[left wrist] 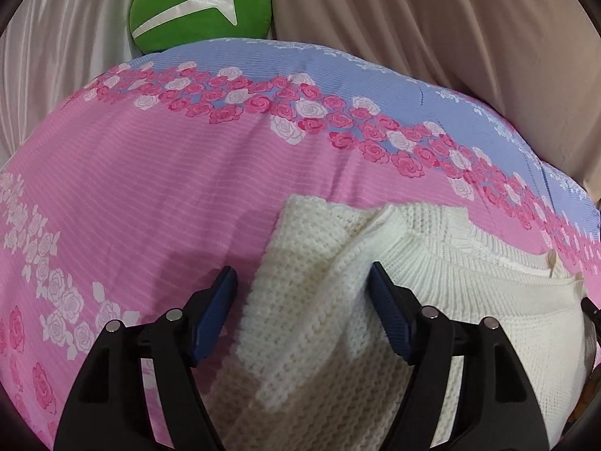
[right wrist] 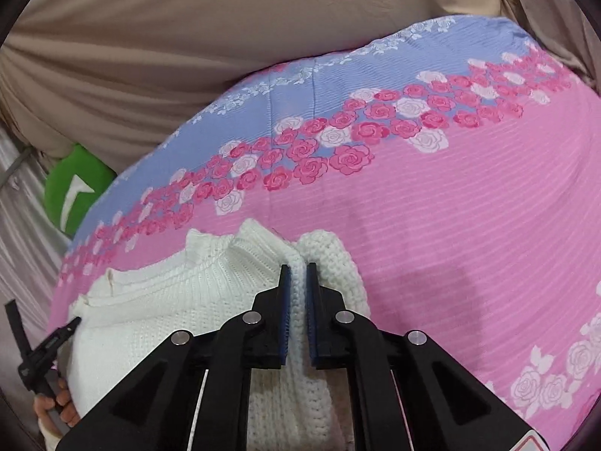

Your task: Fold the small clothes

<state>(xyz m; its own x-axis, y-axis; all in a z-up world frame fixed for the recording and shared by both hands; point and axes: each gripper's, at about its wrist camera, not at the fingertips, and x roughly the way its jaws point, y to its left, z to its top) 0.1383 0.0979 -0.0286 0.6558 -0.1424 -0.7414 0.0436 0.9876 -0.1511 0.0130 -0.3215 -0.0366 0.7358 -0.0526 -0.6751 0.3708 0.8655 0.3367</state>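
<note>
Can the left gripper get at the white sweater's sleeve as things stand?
Probably yes: the left gripper is open with the sleeve lying between its fingers, nothing covering it. The right gripper pinches the sweater's other side.

The load is carried by a bed covered with a pink sheet (left wrist: 157, 195) printed with pink and white roses, with a blue band along its far edge. A white knitted sweater (left wrist: 469, 300) is laid directly on the pink part of the sheet, near the nearer edge, its ribbed collar turned toward the blue band. A green cushion (left wrist: 199, 7) with a white mark is seen beyond the far edge
</note>
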